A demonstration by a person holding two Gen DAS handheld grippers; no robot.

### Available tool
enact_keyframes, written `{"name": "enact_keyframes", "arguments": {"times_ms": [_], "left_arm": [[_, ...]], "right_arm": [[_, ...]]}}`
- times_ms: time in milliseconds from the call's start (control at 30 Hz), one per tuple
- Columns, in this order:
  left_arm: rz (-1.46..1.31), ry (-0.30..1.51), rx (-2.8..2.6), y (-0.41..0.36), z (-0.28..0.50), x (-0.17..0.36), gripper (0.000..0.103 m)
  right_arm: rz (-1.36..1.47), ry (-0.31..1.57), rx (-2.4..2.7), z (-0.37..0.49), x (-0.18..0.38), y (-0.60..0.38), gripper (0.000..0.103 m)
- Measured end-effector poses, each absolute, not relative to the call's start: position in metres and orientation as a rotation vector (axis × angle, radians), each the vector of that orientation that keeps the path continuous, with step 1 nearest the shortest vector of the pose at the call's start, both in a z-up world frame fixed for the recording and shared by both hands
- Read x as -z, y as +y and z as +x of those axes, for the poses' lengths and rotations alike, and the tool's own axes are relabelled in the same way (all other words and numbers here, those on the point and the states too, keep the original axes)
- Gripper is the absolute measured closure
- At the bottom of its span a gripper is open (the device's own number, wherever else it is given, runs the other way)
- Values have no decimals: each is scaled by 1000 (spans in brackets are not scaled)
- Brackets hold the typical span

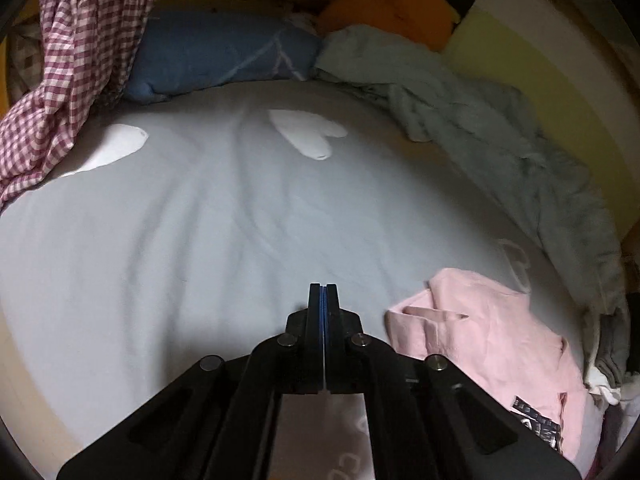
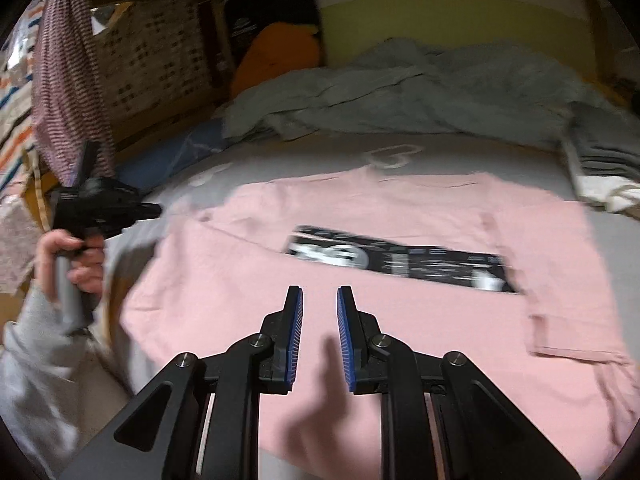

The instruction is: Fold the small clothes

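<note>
A pink T-shirt (image 2: 400, 312) with a black printed panel (image 2: 400, 260) lies spread on the grey bed sheet (image 2: 304, 160). My right gripper (image 2: 319, 292) is open and empty, hovering just above the shirt's near part. My left gripper (image 1: 323, 288) is shut with its jaws pressed together and nothing between them, held over bare sheet (image 1: 200, 220) to the left of the shirt (image 1: 492, 340), which looks bunched at the lower right of this view. The left gripper also shows in the right wrist view (image 2: 86, 160), raised at the far left in a hand.
A crumpled grey-green blanket (image 1: 480, 120) runs along the far and right side of the bed. A blue pillow (image 1: 216, 52) and an orange cushion (image 1: 392, 8) lie at the head. Checked fabric (image 1: 72, 60) hangs at the left. Folded grey clothes (image 2: 600, 160) sit at the right.
</note>
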State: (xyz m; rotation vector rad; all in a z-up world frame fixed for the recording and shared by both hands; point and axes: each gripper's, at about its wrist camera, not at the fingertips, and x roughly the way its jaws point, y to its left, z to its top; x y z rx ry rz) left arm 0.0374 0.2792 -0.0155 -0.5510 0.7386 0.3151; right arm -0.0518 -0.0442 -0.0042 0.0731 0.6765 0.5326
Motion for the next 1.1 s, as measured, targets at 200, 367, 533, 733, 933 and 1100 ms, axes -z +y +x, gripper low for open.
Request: {"name": "enact_keyframes", "arguments": {"times_ms": [200, 367, 533, 733, 933, 1100], "left_arm": [[-800, 802, -37, 288, 48, 36, 81], [-917, 845, 54, 287, 63, 55, 67], [-1007, 803, 142, 289, 71, 54, 48], [-972, 810, 170, 275, 78, 47, 45], [-729, 752, -52, 262, 61, 21, 98], [-712, 715, -107, 264, 47, 10, 98]], "right_arm": [[118, 719, -695, -21, -5, 27, 85], [144, 855, -678, 13, 24, 75, 85], [134, 940, -604, 28, 49, 91, 86], [140, 943, -612, 31, 46, 91, 85], [221, 923, -659, 33, 35, 80, 85], [181, 897, -657, 41, 23, 84, 85]]}}
